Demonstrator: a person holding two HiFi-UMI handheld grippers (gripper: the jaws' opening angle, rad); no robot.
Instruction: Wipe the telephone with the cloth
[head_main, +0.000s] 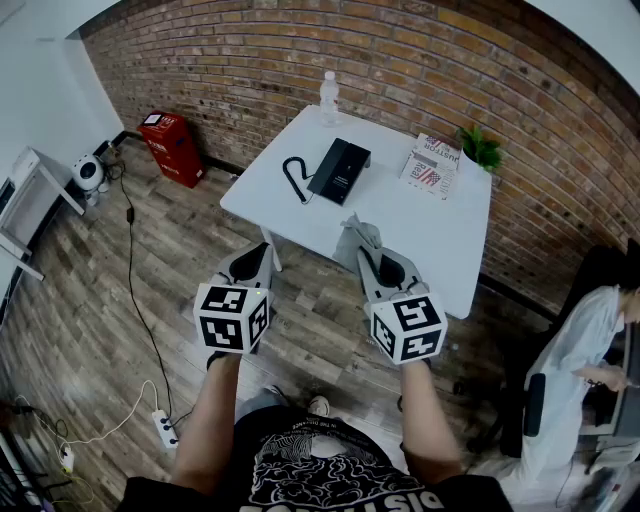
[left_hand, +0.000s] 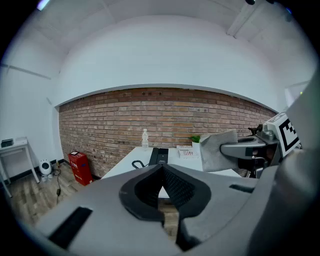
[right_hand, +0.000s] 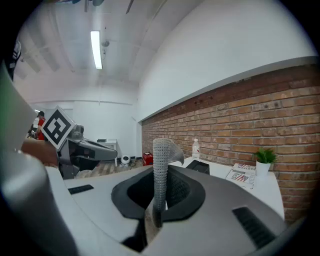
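Observation:
The black telephone (head_main: 340, 170) lies on the white table (head_main: 440, 240), its black cord (head_main: 295, 178) curled to its left. Both grippers hang in the air in front of the table's near edge, short of the phone. My right gripper (head_main: 362, 246) is shut on a grey cloth (head_main: 356, 234); in the right gripper view the cloth (right_hand: 161, 167) stands up between the jaws, with the telephone (right_hand: 199, 166) beyond. My left gripper (head_main: 264, 252) is shut with nothing in it. The left gripper view shows the telephone (left_hand: 159, 156) far ahead and the cloth (left_hand: 218, 149) to the right.
A water bottle (head_main: 328, 97) stands at the table's far edge; a magazine (head_main: 432, 163) and a small plant (head_main: 481, 148) are at its right end. A red box (head_main: 172, 147) stands by the brick wall. A person (head_main: 580, 345) sits at the right. A power strip (head_main: 160, 427) lies on the floor.

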